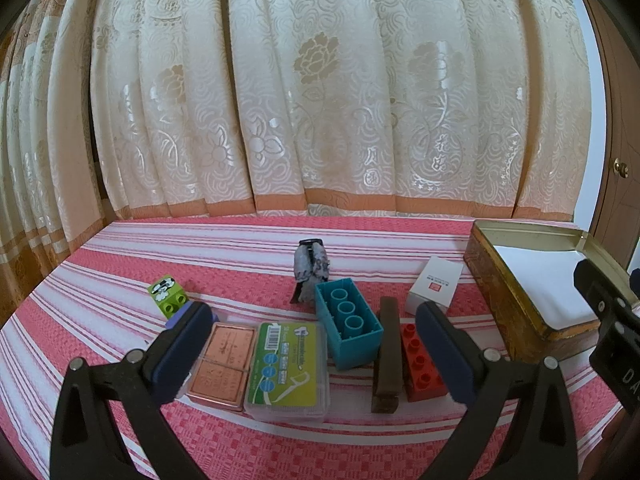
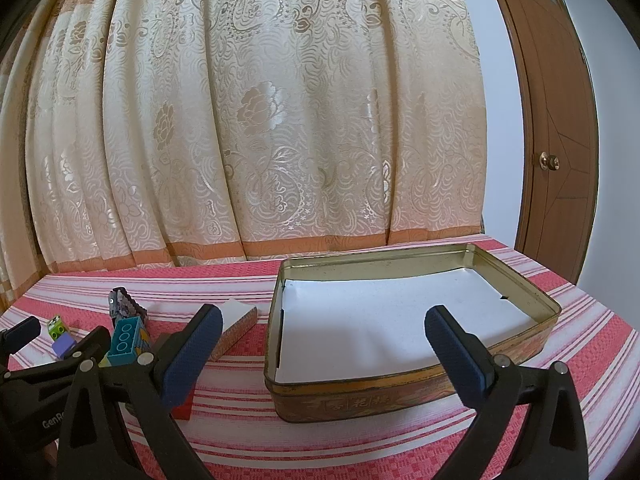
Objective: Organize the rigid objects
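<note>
Striped cloth (image 1: 120, 264) holds a barcoded floss-pick box (image 1: 287, 368); both grippers' jaws gape empty.

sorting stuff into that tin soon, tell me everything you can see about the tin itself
The tin is a wide, shallow rectangular metal box with rounded corners, lidless and open upward. Its outer wall is worn gold-brown with a printed pattern and characters on the near side; the inside is dull gold metal. A white paper sheet lines the bottom, and nothing else lies in it. It sits flat on the striped pink cloth, right of the blocks.
</note>
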Demonstrator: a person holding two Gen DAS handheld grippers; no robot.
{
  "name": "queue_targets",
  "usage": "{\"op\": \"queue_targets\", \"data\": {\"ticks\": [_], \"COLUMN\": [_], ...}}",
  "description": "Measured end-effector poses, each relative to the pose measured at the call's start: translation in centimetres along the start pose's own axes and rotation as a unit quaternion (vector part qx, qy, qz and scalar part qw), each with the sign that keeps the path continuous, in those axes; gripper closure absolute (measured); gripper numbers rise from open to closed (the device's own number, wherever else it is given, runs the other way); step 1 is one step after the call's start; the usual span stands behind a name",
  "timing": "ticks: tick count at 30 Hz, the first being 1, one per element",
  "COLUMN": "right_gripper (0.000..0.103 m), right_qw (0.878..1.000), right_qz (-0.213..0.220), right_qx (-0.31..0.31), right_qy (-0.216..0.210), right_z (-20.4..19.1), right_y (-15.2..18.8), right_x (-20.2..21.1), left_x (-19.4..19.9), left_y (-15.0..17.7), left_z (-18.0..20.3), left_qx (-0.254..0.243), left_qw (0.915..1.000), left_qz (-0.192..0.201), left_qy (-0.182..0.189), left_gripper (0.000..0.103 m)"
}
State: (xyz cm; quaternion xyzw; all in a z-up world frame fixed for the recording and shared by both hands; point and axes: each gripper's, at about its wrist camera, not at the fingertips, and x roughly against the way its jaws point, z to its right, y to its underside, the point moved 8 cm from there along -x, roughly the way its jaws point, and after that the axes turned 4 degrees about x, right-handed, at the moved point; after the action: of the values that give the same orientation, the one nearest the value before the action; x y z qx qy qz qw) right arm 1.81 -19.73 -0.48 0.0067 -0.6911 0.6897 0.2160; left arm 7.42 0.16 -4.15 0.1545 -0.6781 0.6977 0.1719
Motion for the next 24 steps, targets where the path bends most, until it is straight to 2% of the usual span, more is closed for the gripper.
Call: {"op": "queue_targets", "data": {"ticks": [11, 18, 21, 24], "right_gripper": [0.001, 0.001, 0.001, 0.001], "right_qw": [1.0, 1.0, 0.998, 0.995], "right_qz": [-0.001, -0.02, -0.044, -0.069], "right_qx": [0.011, 0.014, 0.022, 0.03], "right_qy": [-0.006, -0.017, -0.04, -0.069], "right_z": [-0.5, -0.8, -1.5, -2.6], "right_y": [0.0, 0.3, 0.8, 1.5], "right_x": [-0.1, -0.7, -1.3, -1.8], "left_x": [0.0, 0.7, 1.5, 1.8], "left_y": [0.4, 0.8, 0.9, 1.0], "left_z": [-0.5, -4.0, -6.3, -9.0], "left_qx": [0.01, 0.022, 0.028, 0.037], "left_qw": [0.9999, 0.9986, 0.9969, 0.996], "left_qz": [-0.005, -0.01, -0.006, -0.014], "left_qy": [0.001, -0.047, -0.073, -0.08], "left_gripper": [0.0, 0.0, 0.0, 0.0]}}
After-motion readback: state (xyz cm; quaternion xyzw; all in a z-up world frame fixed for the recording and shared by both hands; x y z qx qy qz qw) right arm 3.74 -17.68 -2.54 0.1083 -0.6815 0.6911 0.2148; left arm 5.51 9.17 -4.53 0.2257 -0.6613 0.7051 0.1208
